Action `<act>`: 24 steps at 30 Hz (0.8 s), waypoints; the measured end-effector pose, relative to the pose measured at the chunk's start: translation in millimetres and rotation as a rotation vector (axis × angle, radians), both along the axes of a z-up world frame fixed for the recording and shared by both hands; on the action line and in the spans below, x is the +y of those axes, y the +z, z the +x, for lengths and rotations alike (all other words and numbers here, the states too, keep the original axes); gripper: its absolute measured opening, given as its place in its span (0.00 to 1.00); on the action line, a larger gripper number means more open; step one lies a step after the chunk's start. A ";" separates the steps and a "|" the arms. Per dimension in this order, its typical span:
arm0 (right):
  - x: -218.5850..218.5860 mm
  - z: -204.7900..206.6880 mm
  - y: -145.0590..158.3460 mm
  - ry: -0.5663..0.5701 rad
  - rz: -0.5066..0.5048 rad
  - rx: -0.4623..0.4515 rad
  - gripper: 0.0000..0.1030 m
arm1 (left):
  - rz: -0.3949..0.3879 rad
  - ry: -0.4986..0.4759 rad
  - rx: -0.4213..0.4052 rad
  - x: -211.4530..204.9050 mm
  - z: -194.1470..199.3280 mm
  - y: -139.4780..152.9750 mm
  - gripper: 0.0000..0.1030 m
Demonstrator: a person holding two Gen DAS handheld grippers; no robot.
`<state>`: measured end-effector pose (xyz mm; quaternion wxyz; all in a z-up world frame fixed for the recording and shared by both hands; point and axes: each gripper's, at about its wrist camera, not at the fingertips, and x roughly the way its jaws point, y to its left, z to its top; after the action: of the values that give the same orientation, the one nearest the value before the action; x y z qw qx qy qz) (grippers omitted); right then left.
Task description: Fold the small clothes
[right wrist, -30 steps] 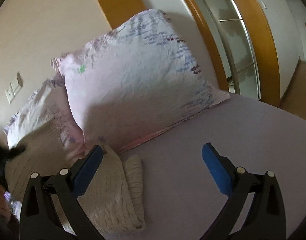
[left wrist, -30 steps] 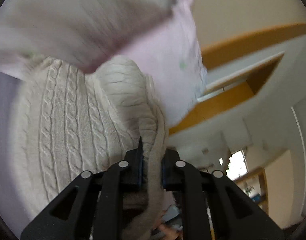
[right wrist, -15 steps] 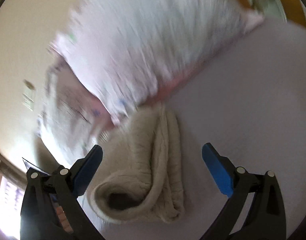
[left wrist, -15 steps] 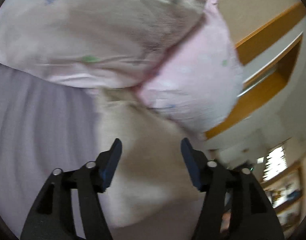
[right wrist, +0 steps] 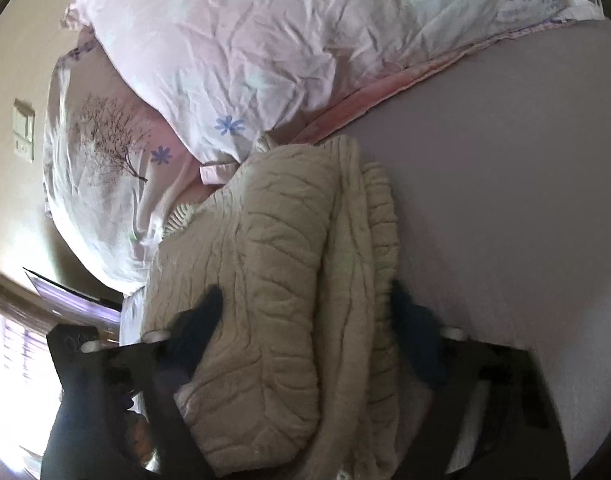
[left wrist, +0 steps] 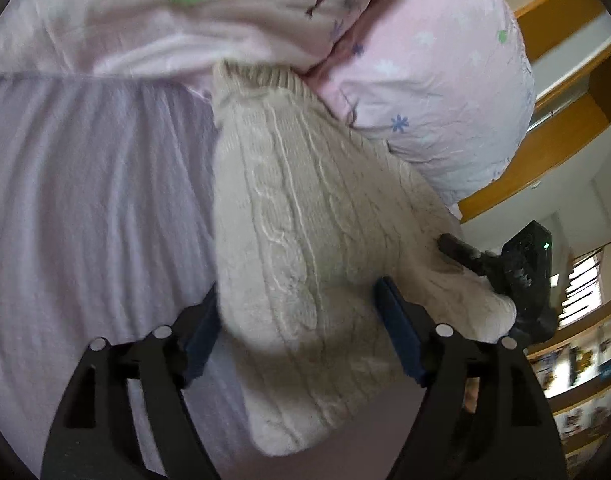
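Both tongs, left (left wrist: pixel 297 324) and right (right wrist: pixel 305 320), now gape released around the folded cable-knit sweater (left wrist: pixel 305 220); left just let go, fold apparently finished.

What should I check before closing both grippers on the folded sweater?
1. Left gripper open, jaws either side of the cream sweater: ok.
2. Right gripper open, straddling the folded bundle: ok.
3. Sweater folded into a compact stack: ok.
4. Sweater clear of the pink pillows: not ok, its far end is tucked against them.
5. Loose layers along the right-hand edge inside the right jaws: cannot tell, blurred.
6. Grippers apart from each other: ok; the right one shows at the sweater's far side in the left view.
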<state>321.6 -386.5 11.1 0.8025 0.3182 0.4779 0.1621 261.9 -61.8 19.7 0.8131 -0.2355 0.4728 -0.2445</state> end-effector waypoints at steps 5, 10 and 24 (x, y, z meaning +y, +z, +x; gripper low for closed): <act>15.3 -13.3 6.2 0.021 0.072 -0.052 0.37 | -0.064 -0.037 0.007 18.3 -2.3 6.2 0.34; 73.2 -46.4 25.9 0.217 0.081 -0.114 0.35 | 0.029 -0.049 -0.175 68.0 -55.8 41.6 0.34; 109.5 -59.4 46.7 0.163 -0.127 -0.184 0.55 | 0.265 0.126 -0.393 117.9 -128.5 66.2 0.68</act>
<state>262.3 -276.9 57.7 0.8457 0.2108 0.4356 0.2247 133.4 56.1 85.9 0.9270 -0.1037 0.3177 -0.1705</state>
